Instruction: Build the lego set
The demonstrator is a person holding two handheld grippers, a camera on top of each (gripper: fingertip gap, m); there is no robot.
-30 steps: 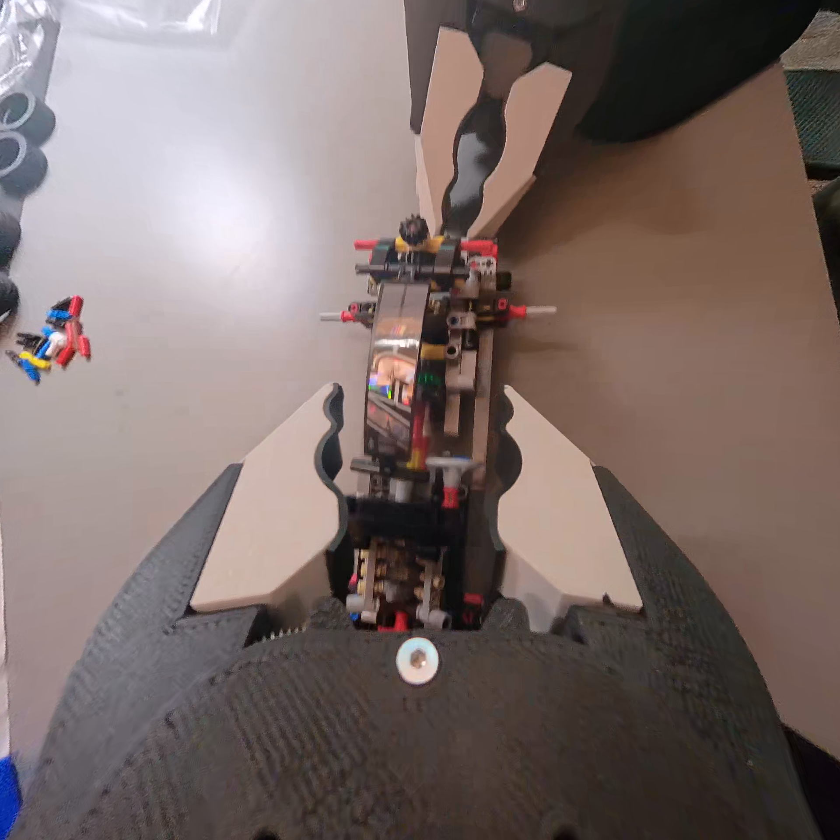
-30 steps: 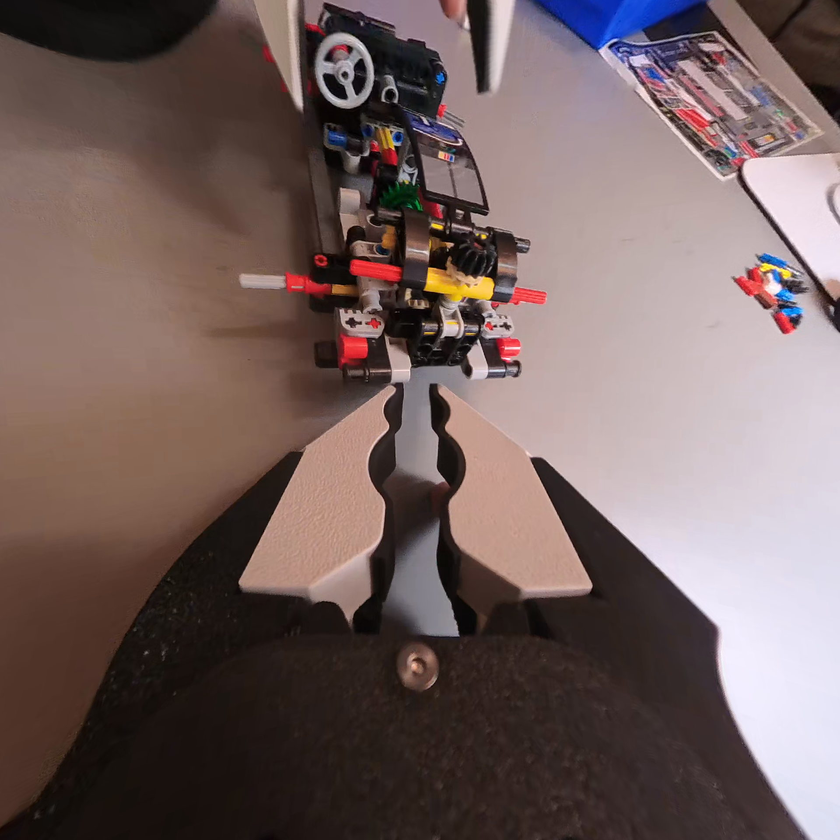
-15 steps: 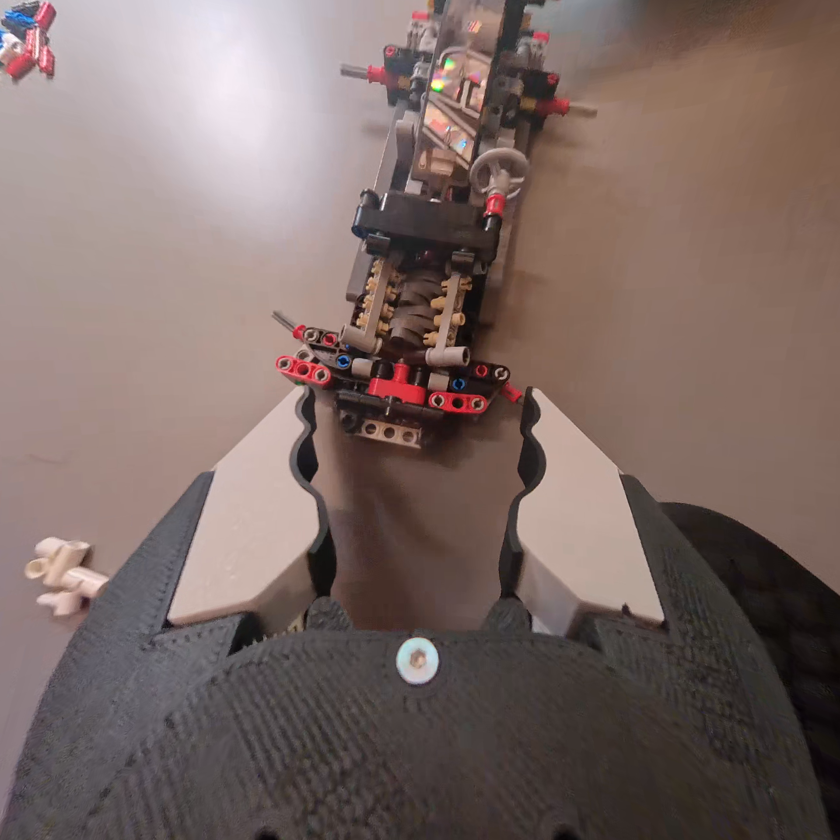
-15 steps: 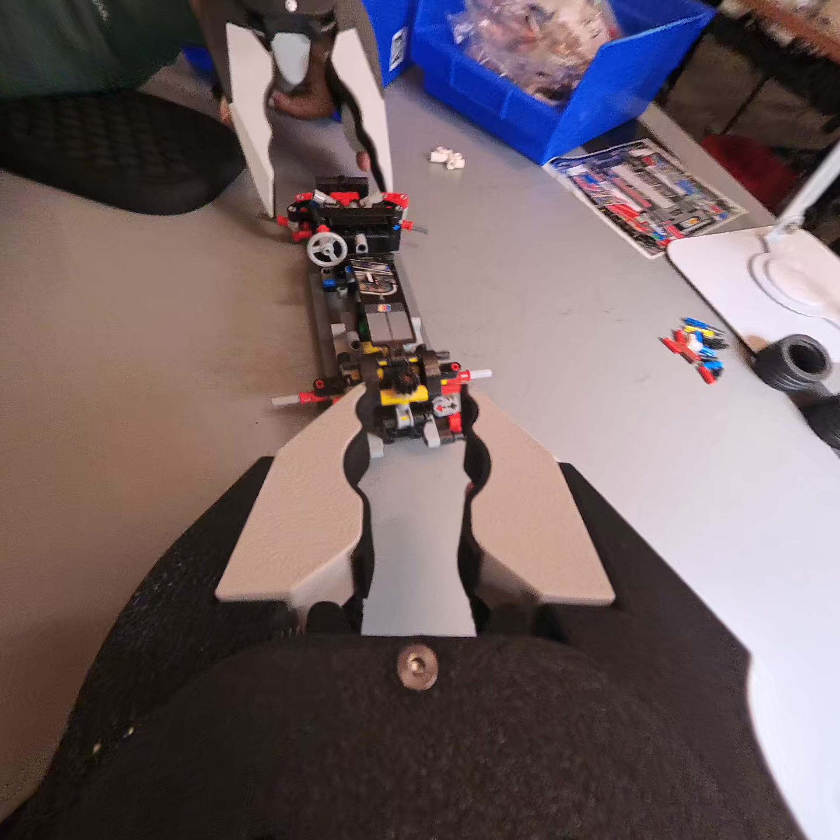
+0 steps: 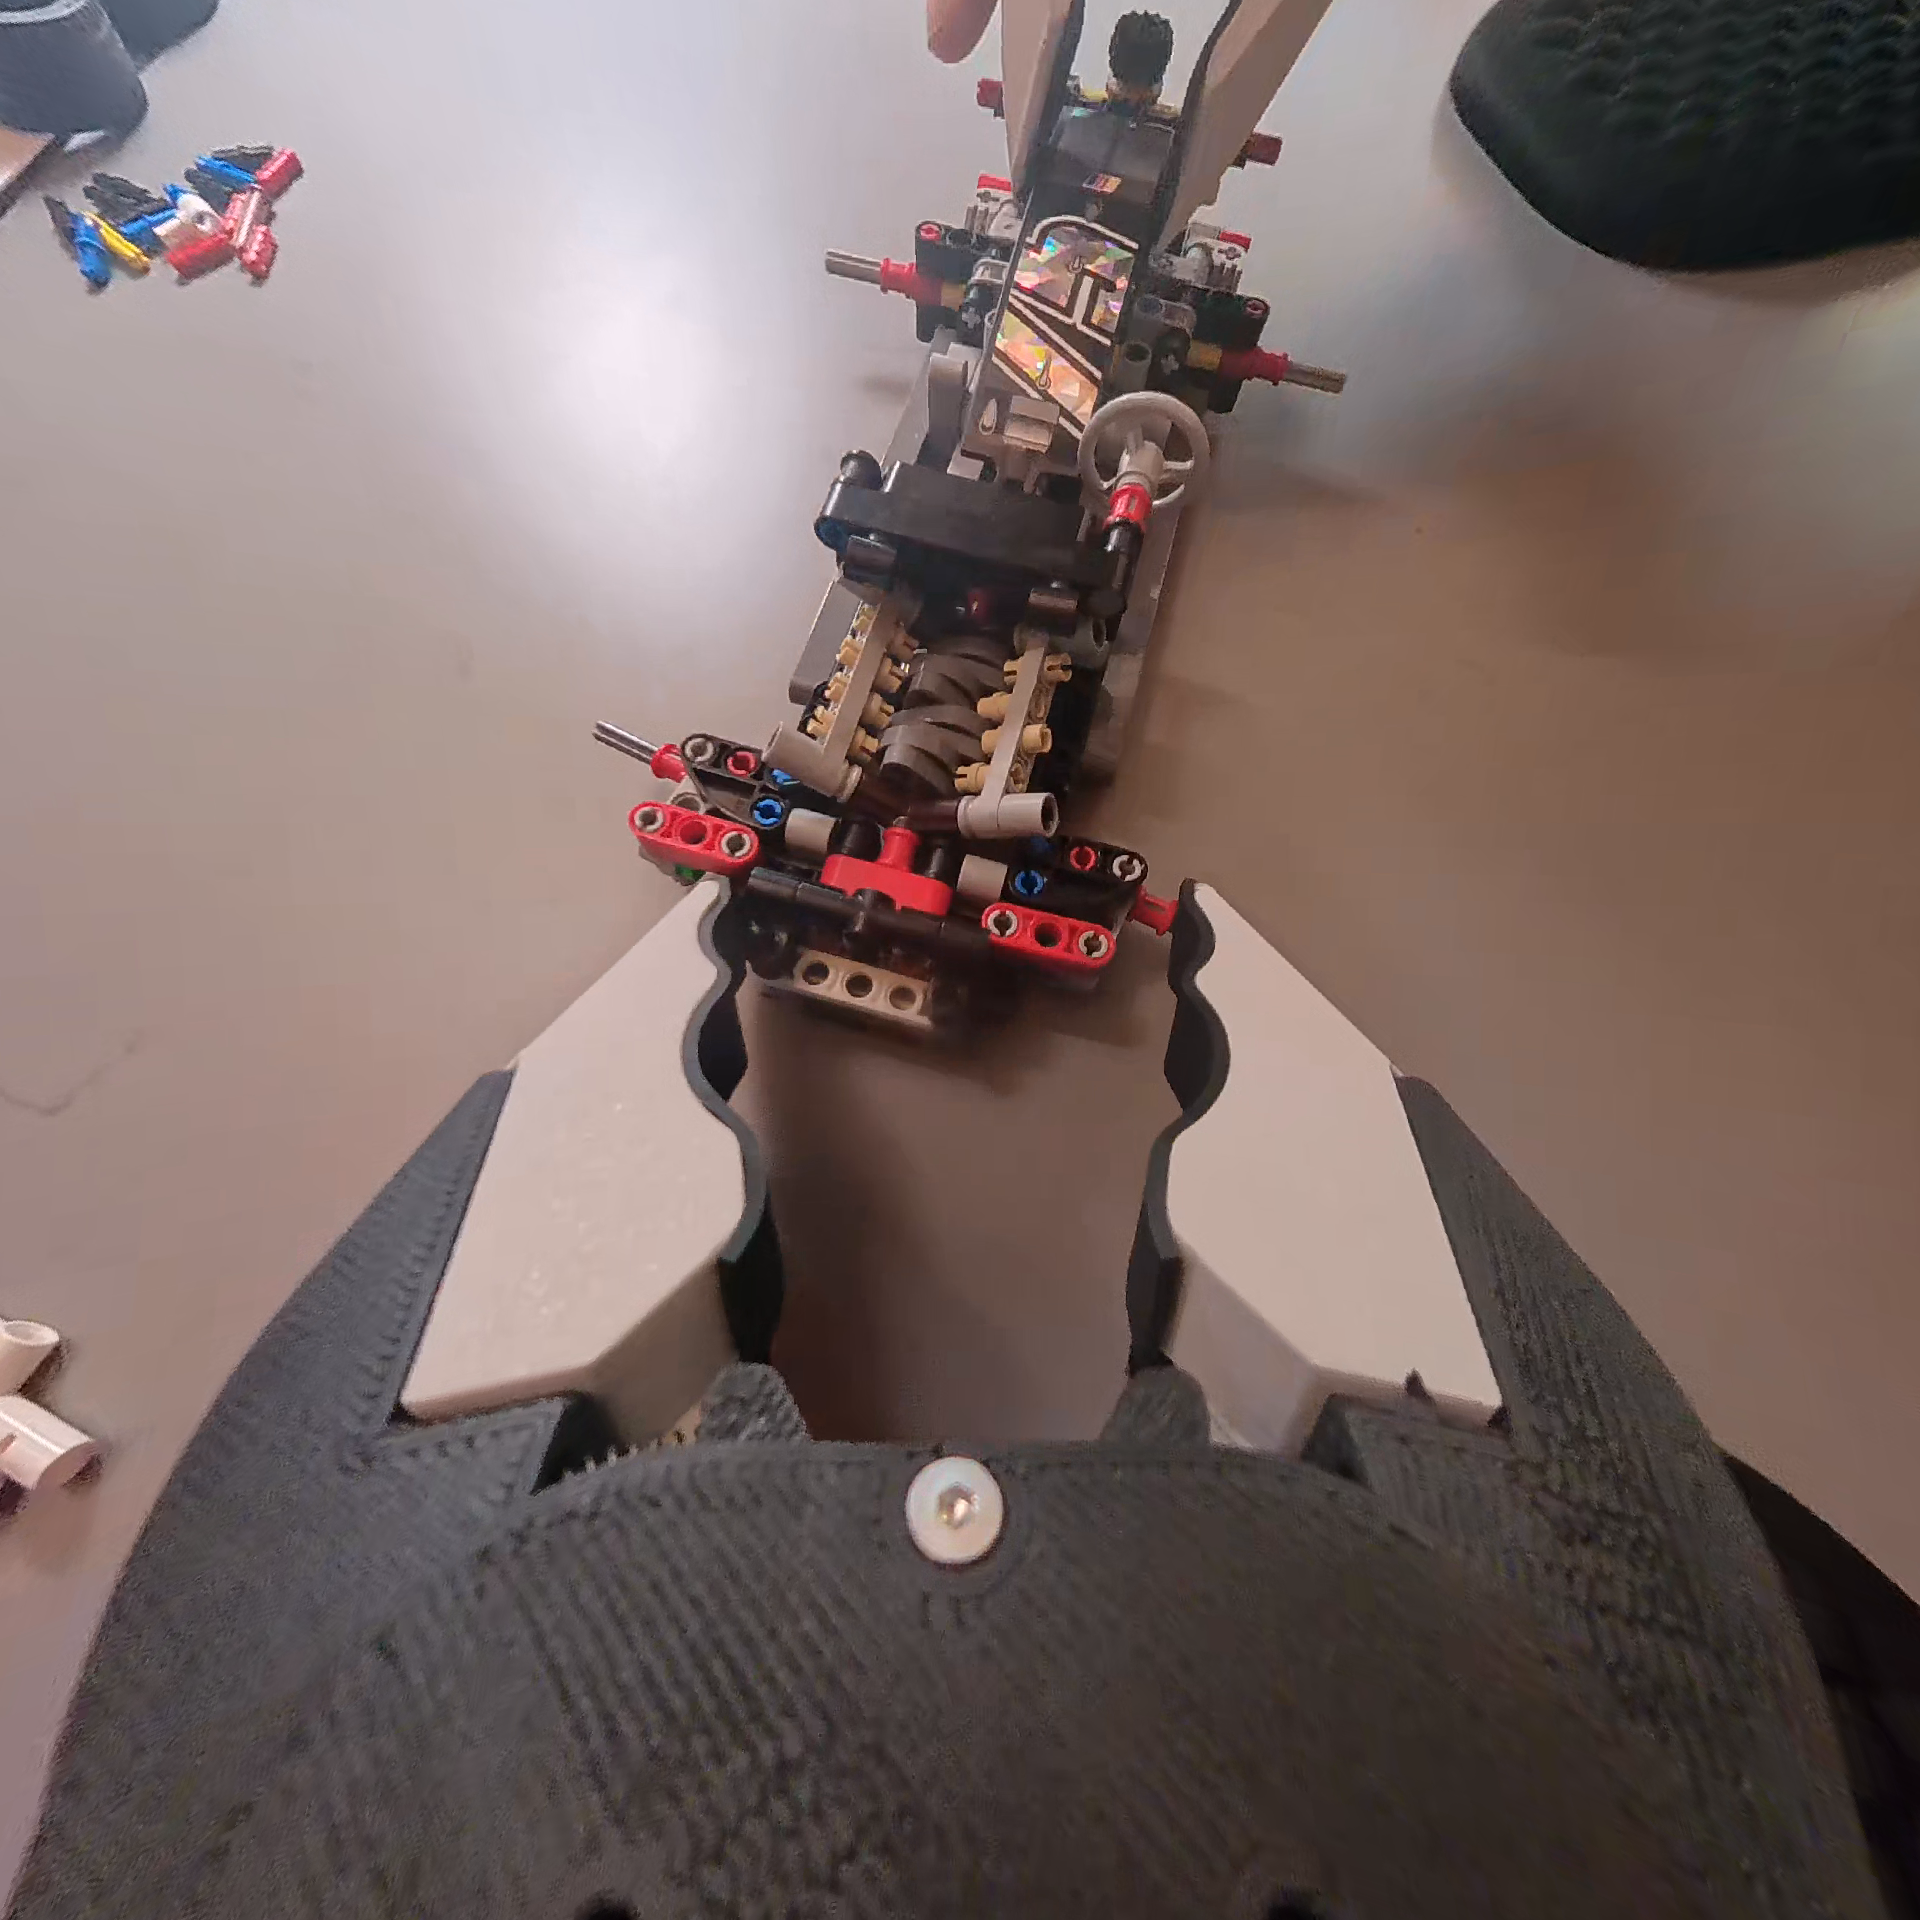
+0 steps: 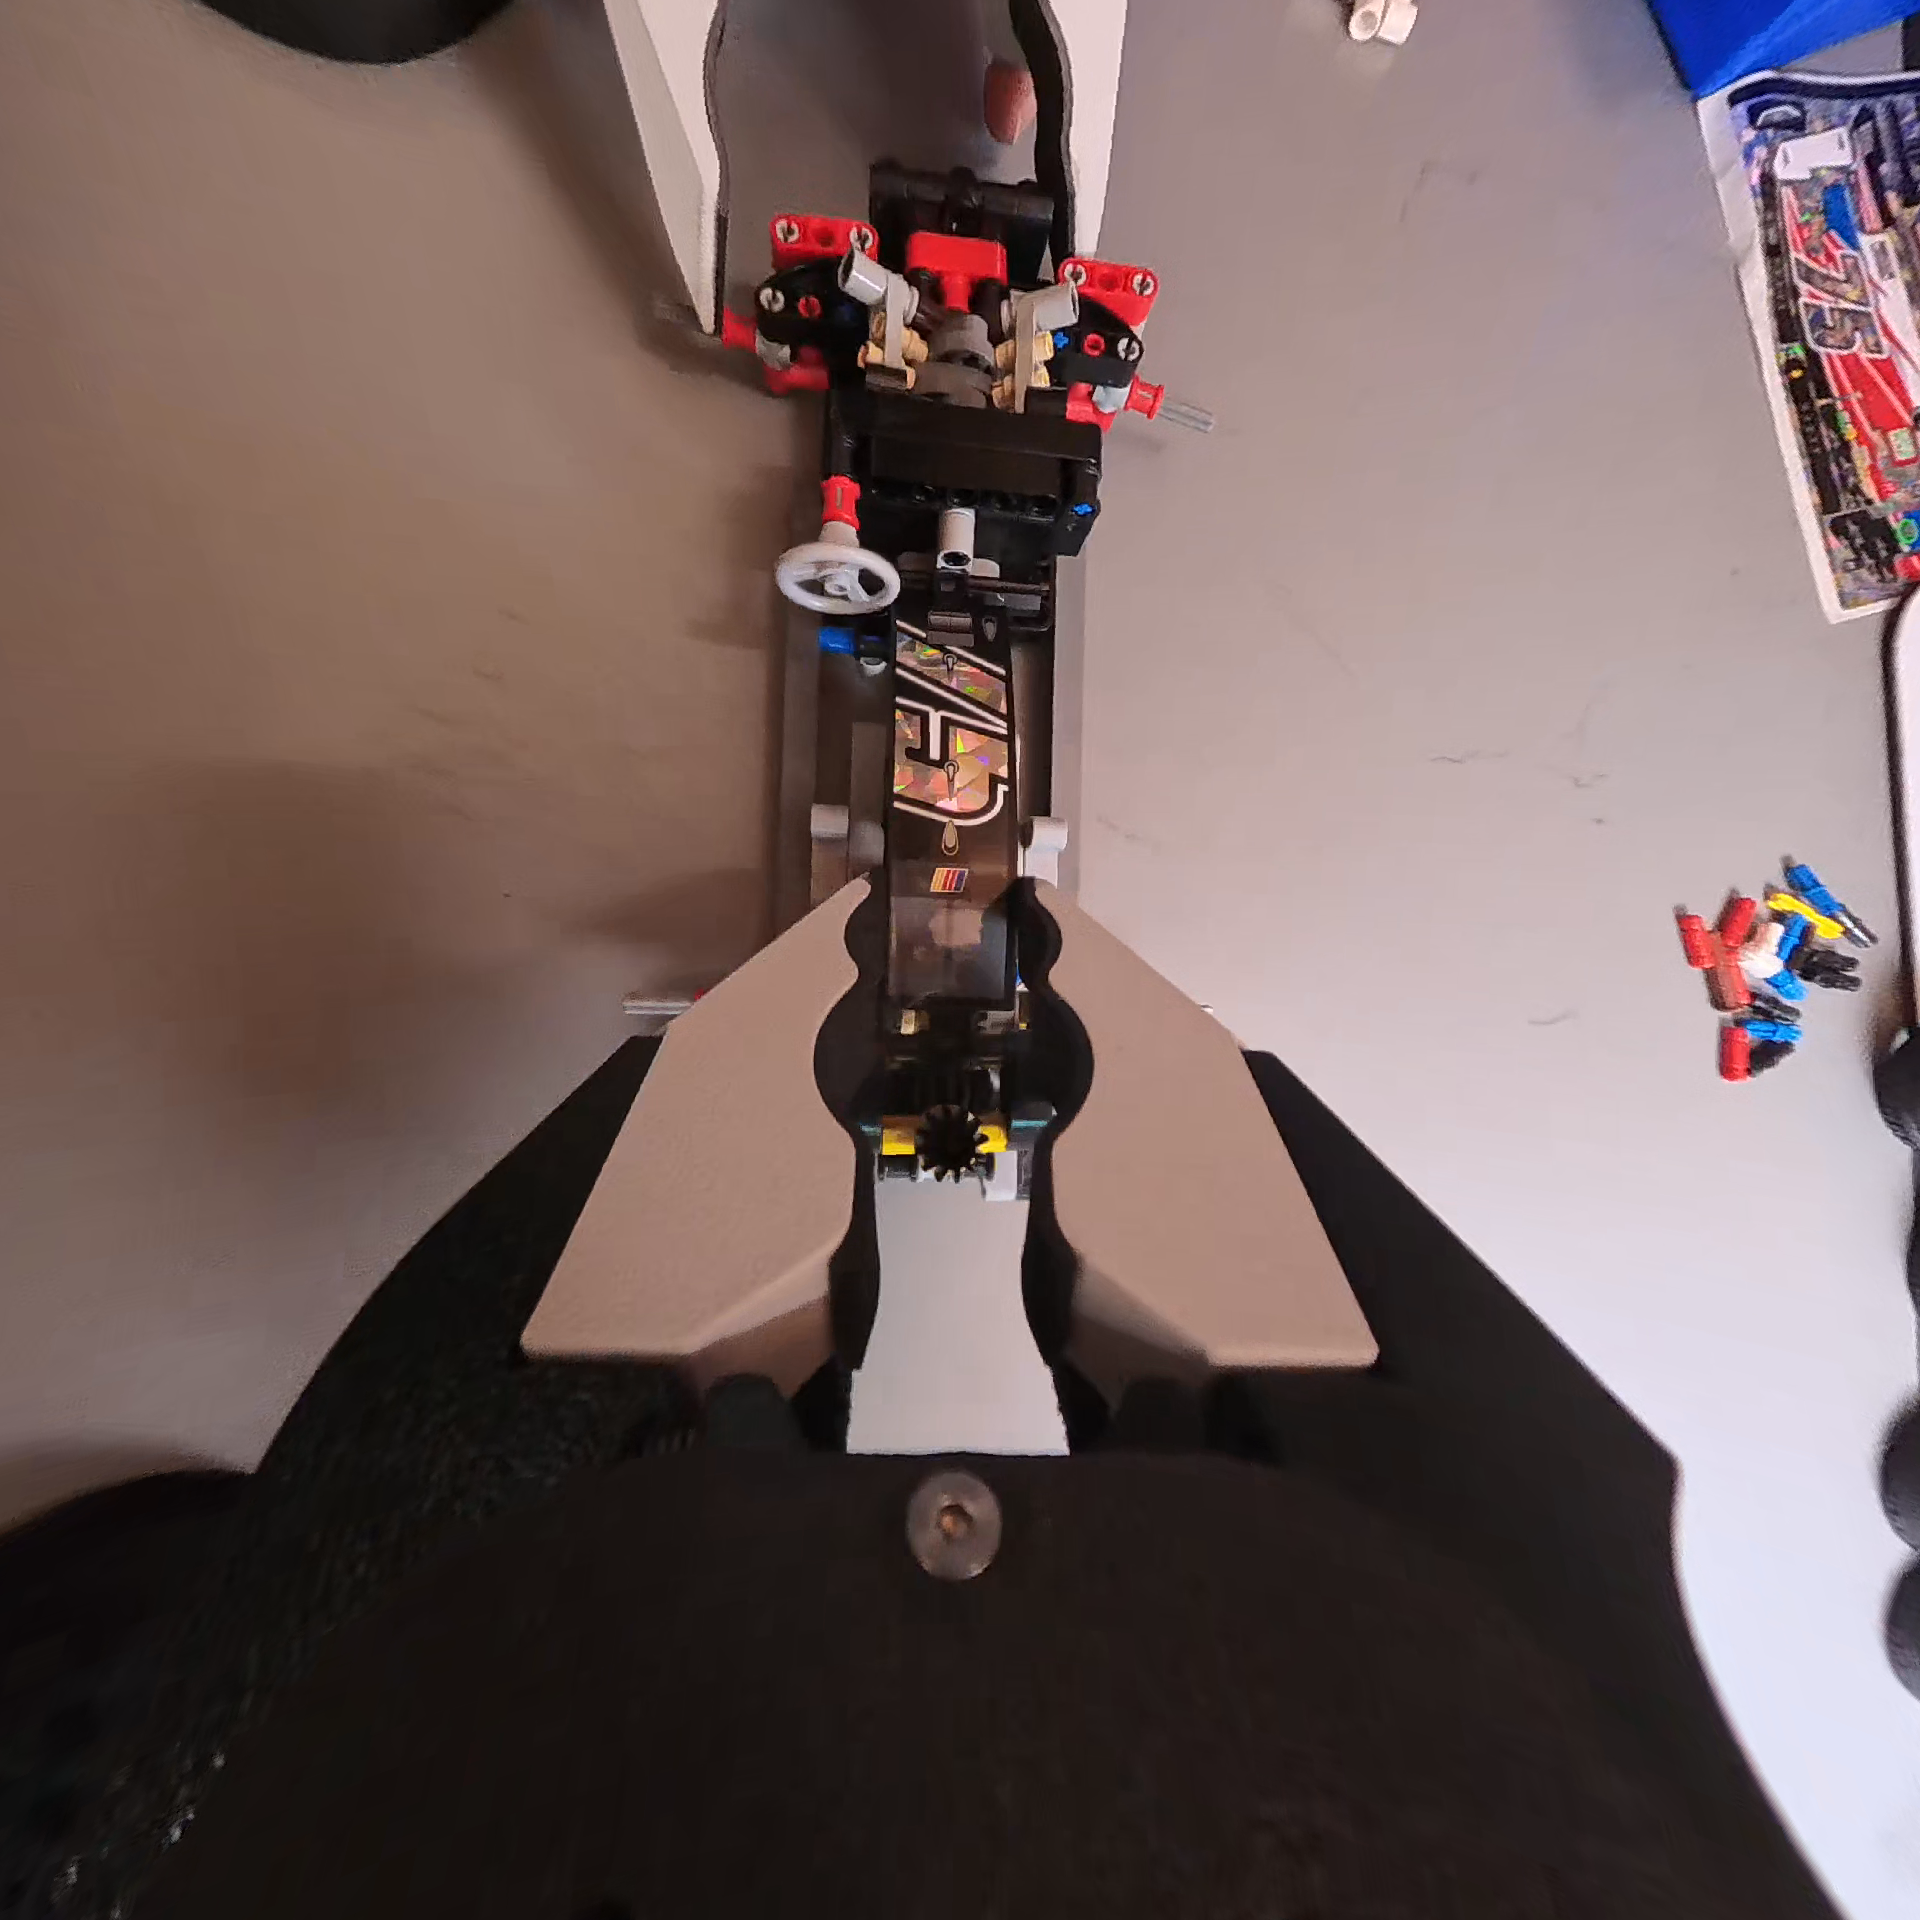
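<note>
The long lego car chassis [image 5: 997, 520] lies on the grey table, with a grey steering wheel and a black panel with a shiny sticker. My left gripper [image 5: 951, 914] is open, its fingertips on either side of the chassis's engine end with the red beams. My right gripper [image 6: 943, 894] is shut on the opposite end of the chassis [image 6: 951, 748], its pads against the black panel beside a small black gear [image 6: 948, 1143]. The right gripper also shows at the top of the left wrist view [image 5: 1107, 197]. The left gripper shows at the top of the right wrist view [image 6: 894, 286].
A small pile of red, blue and black pins [image 5: 177, 218] lies left of the chassis and also shows in the right wrist view [image 6: 1766, 966]. White connectors [image 5: 31, 1403] lie near my left gripper. An instruction booklet [image 6: 1829, 312], a blue bin [image 6: 1766, 42] and black tyres [image 6: 1901, 1091] are at the right. My right fingertips sit around 15 cm from my left ones.
My left gripper pulled back from the chassis's middle to its engine end and stays open. My right gripper moved forward over the gear end and narrowed onto it.
</note>
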